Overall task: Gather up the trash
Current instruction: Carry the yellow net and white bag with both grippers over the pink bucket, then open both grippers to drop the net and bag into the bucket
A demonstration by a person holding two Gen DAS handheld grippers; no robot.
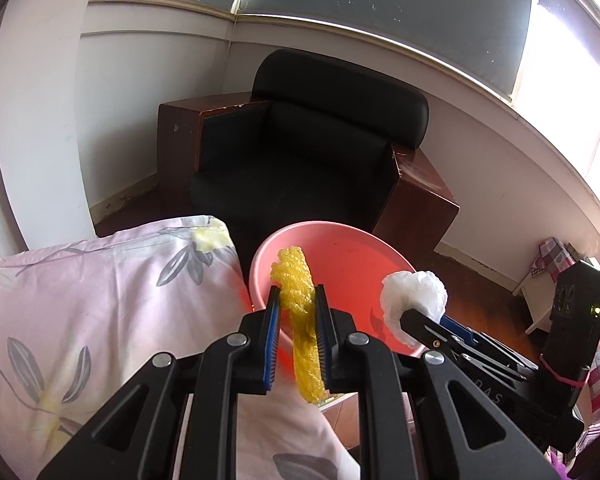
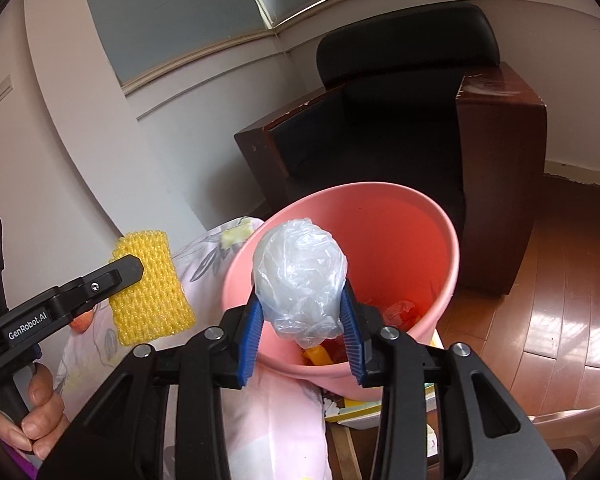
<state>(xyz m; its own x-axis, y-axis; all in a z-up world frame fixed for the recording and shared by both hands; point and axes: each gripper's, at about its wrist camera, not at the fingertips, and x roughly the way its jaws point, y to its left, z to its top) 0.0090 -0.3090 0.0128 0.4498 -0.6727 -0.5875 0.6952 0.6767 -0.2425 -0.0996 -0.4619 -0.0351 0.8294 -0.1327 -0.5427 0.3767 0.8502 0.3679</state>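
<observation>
My left gripper (image 1: 297, 300) is shut on a yellow foam net (image 1: 300, 312) and holds it at the near left rim of a pink bin (image 1: 340, 248). The net (image 2: 150, 284) and left gripper (image 2: 128, 270) also show in the right wrist view, left of the bin (image 2: 400, 232). My right gripper (image 2: 302, 312) is shut on a crumpled clear plastic bag (image 2: 300, 276), held over the bin's near side. The bag (image 1: 414, 294) and right gripper (image 1: 410, 316) show in the left wrist view at the bin's right rim. Some red and yellow trash (image 2: 396, 312) lies in the bin.
A pink floral pillow (image 1: 100, 300) lies left of and under the bin. A black armchair with brown wooden sides (image 1: 312, 152) stands behind the bin against the wall. Wooden floor (image 2: 560, 280) is to the right. A checked cloth and white stand (image 1: 556, 264) are at far right.
</observation>
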